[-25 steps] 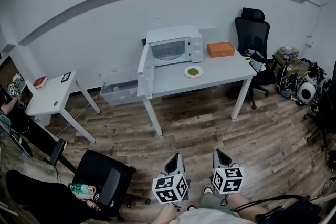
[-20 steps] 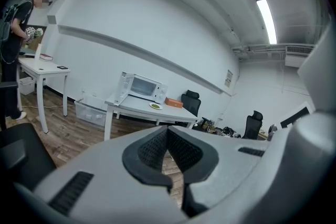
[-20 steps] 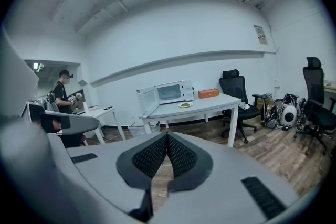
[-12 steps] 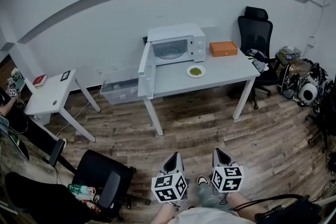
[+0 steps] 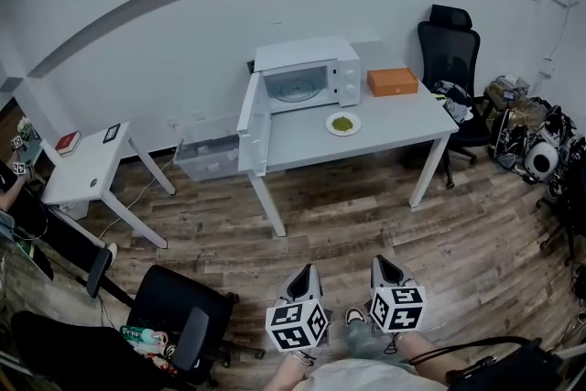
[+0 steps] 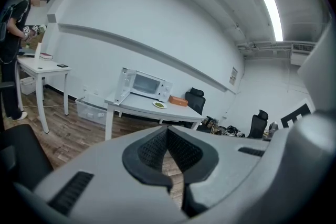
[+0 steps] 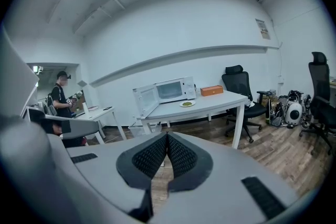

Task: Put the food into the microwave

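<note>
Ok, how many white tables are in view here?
2. One white table carries the open white microwave and the plate of green food; a smaller white table stands left of it by the wall. Others may lie outside view.

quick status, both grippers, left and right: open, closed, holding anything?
Left gripper: closed, jaws together, nothing held.
Right gripper: closed, jaws together, nothing held.

Two tables, one microwave, one plate, one orange box, two grippers.
</note>
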{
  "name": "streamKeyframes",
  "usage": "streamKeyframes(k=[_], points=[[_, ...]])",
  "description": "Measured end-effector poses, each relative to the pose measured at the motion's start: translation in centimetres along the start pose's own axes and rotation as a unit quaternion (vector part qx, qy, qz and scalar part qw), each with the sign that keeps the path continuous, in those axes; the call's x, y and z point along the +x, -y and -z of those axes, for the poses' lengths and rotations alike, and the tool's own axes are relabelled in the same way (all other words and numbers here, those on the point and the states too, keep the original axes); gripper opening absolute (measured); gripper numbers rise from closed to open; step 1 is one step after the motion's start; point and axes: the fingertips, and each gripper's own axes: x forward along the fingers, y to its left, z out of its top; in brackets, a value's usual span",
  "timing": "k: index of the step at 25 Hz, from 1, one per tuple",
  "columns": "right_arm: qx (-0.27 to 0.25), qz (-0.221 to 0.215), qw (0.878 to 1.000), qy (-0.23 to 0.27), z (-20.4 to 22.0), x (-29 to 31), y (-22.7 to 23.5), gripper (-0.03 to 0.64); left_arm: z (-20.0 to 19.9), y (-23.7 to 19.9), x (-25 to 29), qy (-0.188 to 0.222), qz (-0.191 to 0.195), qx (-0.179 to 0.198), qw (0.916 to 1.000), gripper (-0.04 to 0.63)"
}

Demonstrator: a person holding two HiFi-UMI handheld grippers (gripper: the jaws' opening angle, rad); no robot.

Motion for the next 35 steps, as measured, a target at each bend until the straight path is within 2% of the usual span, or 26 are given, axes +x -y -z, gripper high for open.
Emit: streamKeyframes(k=[10,23,35], points=[[-0.018,-0.020,1.000,-0.001,-3.4,4.2,1.5,0.017,-2.6,-0.1,5.0,0.011,-0.013,-0.013,0.9998,0.003],[-0.030,-0.045,0.999,0.003,-8.2,10.6,4.1,0.017,-6.3,0.5,11.7,0.022,-0.029,-0.006,0.9993,0.003],[-0.025,-0.056,0.998,0.003,-10.7,15.3,7.1,0.017,-8.1,0.9,17.1,0.021,-0.041,-0.001,0.9989,0.002]])
